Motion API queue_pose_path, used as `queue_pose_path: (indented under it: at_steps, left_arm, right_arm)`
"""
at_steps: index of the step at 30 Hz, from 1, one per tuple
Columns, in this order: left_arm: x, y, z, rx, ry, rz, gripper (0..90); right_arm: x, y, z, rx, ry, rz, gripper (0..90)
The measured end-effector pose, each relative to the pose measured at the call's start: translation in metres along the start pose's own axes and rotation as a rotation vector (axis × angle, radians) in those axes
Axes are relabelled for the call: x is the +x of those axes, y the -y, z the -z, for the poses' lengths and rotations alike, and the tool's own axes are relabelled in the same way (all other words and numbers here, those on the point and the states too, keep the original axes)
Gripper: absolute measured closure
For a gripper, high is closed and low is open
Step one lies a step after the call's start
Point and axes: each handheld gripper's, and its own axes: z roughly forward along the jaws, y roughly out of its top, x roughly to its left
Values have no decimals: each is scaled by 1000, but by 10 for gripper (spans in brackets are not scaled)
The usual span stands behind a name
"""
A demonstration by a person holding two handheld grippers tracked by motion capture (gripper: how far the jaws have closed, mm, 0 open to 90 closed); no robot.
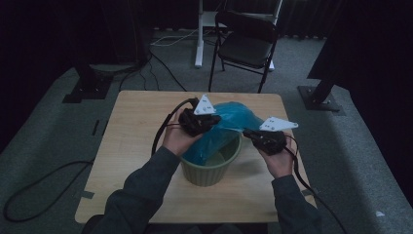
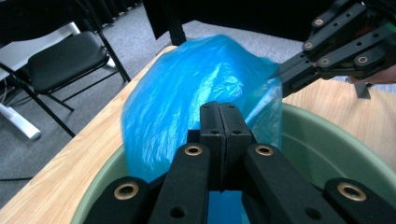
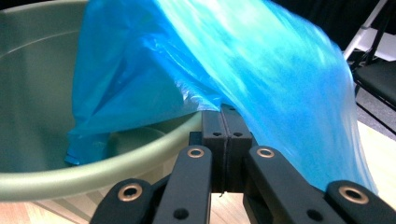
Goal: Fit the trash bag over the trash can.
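Thin, crinkled blue bag (image 1: pixel 228 127) draped over round green bin (image 1: pixel 210 171) rim. Left tongs (image 1: pixel 210 122) and right tongs (image 1: pixel 249 132) both clamped on bag film. Bare wooden surface (image 1: pixel 132 146) all around.

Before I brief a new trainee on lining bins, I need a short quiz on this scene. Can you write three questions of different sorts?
1. True or false: both tongs are shut on the blue bag.
2. What does the bag hang into? A) a green bucket B) a cardboard box C) a drawer
3. Fill in: behind the table stands a black folding ____.

Key: 1 true: left tongs and right tongs each pinch the plastic. 2 A. 3 chair.
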Motion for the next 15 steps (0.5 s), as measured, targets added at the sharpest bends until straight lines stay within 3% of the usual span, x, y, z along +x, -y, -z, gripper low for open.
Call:
queue_pose_path:
  at_steps: [15]
  left_arm:
    - [42,44,35,-55,-49,177,896]
  right_arm:
    - [-6,8,6,9,14,-18,900]
